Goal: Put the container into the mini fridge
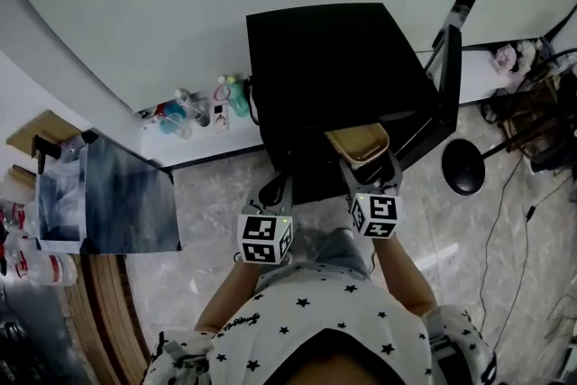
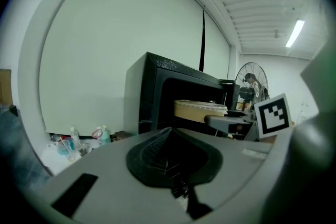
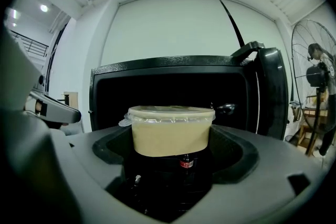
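Tan under a clear lid, the container (image 1: pixel 359 142) is clamped between the jaws of the right gripper (image 1: pixel 370 169). It is held level at the mouth of the black fridge (image 1: pixel 334 59), whose door (image 1: pixel 451 77) stands swung wide at two o'clock of the opening. By my reading the carry is nearly done and the step in hand is insertion: the container sits at the threshold and rests on nothing inside as yet. The next move calls for a straight push toward twelve o'clock with the container kept flat, then a lowering onto whatever surface the cavity offers before the jaws part. After that the gripper must back out cleanly, and the door remains to be shut. The left gripper (image 1: pixel 273 194) hangs at nine o'clock of the right one, just short of the fridge front, its jaws drawn together on nothing. The head view gives the layout from above, with the fridge top, the door's angle and both grippers side by side, but nothing of the cavity. The right gripper view looks past the container into the dark interior and shows the door's inner face at three o'clock; no shelf can be made out in that darkness. Only the left gripper view shows the container from the side, at the height of the opening.
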`<state>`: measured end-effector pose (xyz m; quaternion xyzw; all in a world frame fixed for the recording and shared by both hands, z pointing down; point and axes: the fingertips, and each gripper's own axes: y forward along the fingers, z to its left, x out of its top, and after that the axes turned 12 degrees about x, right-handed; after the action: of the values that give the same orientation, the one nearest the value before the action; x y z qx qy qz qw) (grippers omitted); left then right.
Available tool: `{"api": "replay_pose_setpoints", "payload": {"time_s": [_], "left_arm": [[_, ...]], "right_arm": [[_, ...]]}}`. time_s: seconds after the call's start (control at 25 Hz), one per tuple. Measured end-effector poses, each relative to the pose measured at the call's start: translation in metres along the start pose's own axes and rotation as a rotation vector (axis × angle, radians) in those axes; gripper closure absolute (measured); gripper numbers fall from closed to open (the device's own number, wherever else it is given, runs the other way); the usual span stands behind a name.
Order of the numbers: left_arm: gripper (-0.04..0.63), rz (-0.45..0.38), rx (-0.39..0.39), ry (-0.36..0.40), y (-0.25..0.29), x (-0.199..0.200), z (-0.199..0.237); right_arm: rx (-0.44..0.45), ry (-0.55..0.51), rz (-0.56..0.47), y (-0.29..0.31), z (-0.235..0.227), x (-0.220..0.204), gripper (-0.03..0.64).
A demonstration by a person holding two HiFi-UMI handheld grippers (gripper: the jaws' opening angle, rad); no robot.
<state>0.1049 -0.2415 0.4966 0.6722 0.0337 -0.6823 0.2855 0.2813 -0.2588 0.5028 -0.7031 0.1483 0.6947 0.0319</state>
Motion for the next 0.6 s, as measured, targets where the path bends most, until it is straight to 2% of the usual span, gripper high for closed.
{"api": "replay_pose_setpoints", "payload": {"time_s": [0.6], "left_arm": [[0.583,0.014,0.103,-0.037,-0.006,-0.005,0.039]], "right_arm": [[0.053,-0.01,0.058,0.04,0.006,-0.016,0.17]]}}
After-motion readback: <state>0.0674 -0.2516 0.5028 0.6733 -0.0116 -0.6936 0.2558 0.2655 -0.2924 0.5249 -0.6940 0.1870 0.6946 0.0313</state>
